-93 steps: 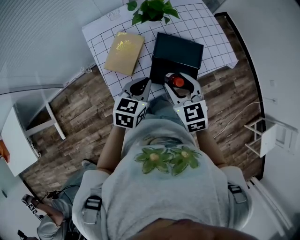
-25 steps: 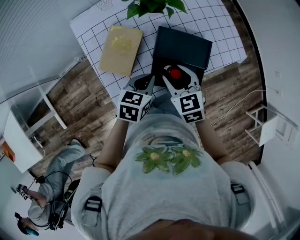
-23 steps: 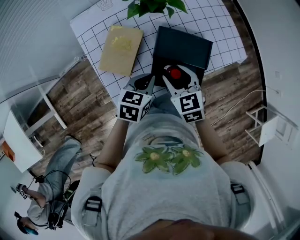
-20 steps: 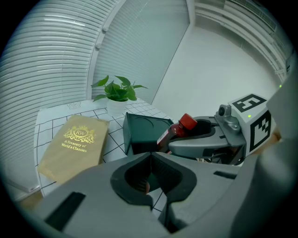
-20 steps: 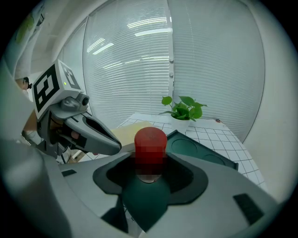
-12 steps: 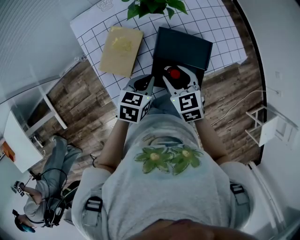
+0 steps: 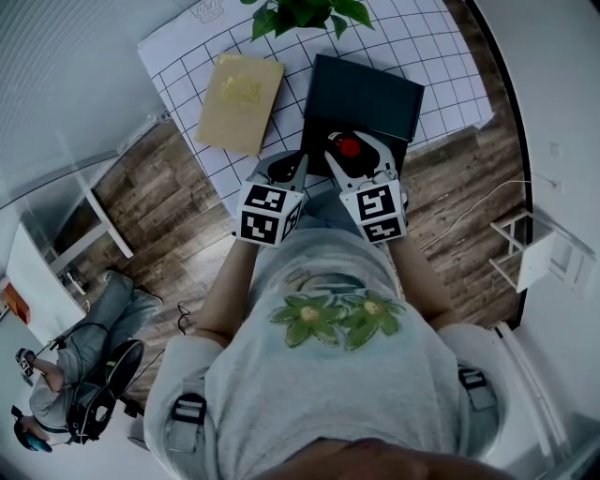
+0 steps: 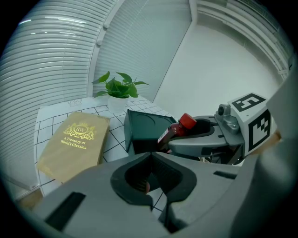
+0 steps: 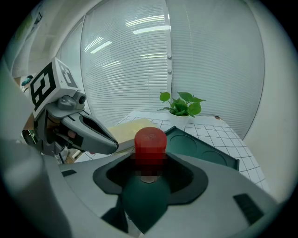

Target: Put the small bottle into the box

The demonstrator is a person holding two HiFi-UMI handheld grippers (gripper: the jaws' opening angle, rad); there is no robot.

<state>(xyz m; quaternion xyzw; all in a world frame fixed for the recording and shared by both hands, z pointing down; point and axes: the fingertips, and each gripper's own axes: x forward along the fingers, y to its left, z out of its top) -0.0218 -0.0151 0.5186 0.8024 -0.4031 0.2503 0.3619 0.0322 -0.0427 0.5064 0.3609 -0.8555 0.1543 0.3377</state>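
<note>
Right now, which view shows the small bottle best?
The left gripper view: it shows the bottle from the side, red cap, dark body and label, held in the jaws of the right gripper. The right gripper view shows mainly the cap, partly pixelated. The head view shows only the cap from above.

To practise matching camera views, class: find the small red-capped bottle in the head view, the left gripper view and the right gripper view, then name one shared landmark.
Head view: small bottle, upper centre, in the right claw, seen against the dark box.
Left gripper view: small bottle, right of centre, tilted, cap uppermost.
Right gripper view: small bottle, dead centre, between that claw's jaws.
Shared landmark: potted plant.
</note>
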